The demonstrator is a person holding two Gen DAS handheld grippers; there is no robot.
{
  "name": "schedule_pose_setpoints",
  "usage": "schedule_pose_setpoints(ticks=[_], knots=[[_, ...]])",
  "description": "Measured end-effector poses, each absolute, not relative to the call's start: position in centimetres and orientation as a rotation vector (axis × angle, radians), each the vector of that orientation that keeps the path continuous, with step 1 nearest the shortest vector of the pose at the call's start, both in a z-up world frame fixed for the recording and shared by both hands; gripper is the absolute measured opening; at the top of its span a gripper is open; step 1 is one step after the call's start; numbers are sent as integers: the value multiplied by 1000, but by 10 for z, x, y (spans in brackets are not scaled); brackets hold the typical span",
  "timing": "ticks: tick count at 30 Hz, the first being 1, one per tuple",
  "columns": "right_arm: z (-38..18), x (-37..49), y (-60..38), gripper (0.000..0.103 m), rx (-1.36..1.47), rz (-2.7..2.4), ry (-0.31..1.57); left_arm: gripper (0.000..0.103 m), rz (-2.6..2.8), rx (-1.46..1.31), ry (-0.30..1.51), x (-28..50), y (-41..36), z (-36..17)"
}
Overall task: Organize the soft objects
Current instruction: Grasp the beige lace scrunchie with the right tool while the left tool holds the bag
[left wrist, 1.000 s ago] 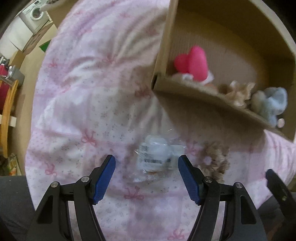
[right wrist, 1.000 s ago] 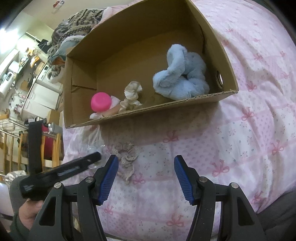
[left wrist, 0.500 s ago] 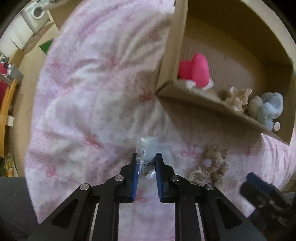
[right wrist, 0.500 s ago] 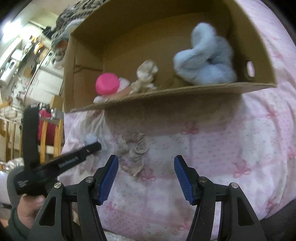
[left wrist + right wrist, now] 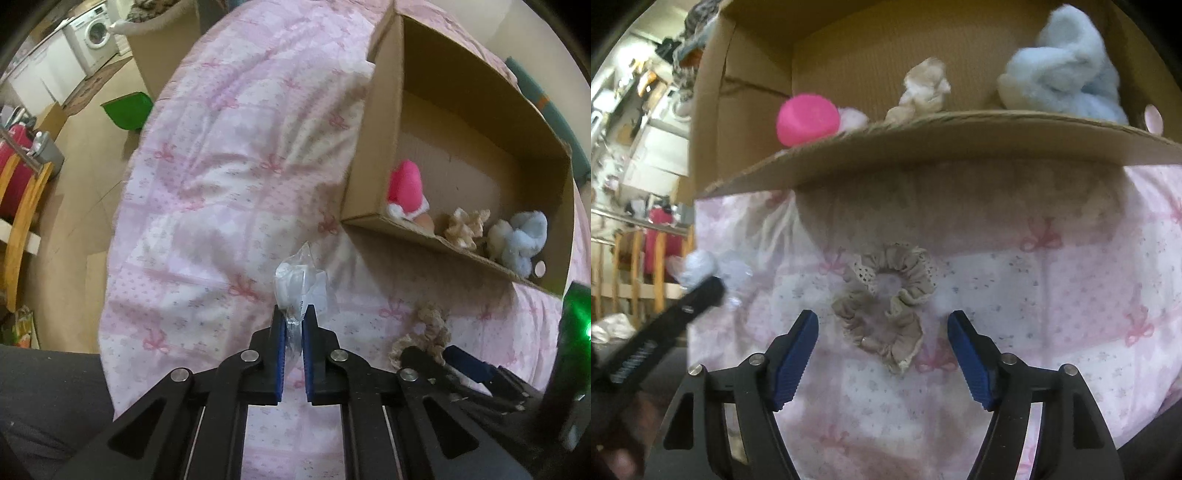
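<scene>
Two tools work over the pink bow-print bedspread, and the coming move turns on the right one. Its blue pads are spread wide and opening further, with nothing pressed between them. The beige scrunchie lies on the bedspread directly ahead of the right tool, between the lines of its two fingers and just short of the cardboard box. The right tool is plainly the nearer; the left is off to the side. The scrunchie is folded into a loose figure of eight whose long axis runs roughly along the tool's pointing line, from the box's front wall back toward the pads, so the pads would close across its narrower width, by my reading.

The left tool is shut tight on a clear plastic bag holding something white and soft; the bag sticks up past the pad tips, clear of the bedspread, in front of the box's near-left corner.

The scrunchie is gathered, ruffled cloth with a dotted lace edge, limp and easily squashed. The bag is crinkly and shiny, likely slippery. Inside the box, along its front wall, sit a pink plush toy, a second cream scrunchie and a fluffy pale-blue toy. The box itself is plain corrugated card, open-topped, with stiff walls.
</scene>
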State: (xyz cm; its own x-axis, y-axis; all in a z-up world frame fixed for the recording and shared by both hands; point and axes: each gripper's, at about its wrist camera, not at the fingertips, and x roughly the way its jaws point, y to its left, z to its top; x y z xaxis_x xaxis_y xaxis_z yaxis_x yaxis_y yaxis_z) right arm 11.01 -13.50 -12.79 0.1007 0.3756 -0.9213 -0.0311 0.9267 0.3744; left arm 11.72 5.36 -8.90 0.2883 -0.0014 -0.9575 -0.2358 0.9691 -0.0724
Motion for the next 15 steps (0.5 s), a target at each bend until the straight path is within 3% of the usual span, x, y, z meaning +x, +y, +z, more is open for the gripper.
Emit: schedule_pose_setpoints(ticks=[6, 10, 13, 15], knots=[[-135, 113, -105, 75, 127, 316, 1445, 7, 160, -217, 1268, 117, 54, -87], [-137, 114, -99, 41, 23, 265, 1429, 7, 160, -206, 1261, 121, 52, -89], [-135, 112, -104, 21, -6, 263, 1414, 7, 154, -199, 1258, 121, 49, -89], [-133, 112, -109, 17, -10, 274, 1413, 7, 150, -190, 1254, 119, 46, -87]])
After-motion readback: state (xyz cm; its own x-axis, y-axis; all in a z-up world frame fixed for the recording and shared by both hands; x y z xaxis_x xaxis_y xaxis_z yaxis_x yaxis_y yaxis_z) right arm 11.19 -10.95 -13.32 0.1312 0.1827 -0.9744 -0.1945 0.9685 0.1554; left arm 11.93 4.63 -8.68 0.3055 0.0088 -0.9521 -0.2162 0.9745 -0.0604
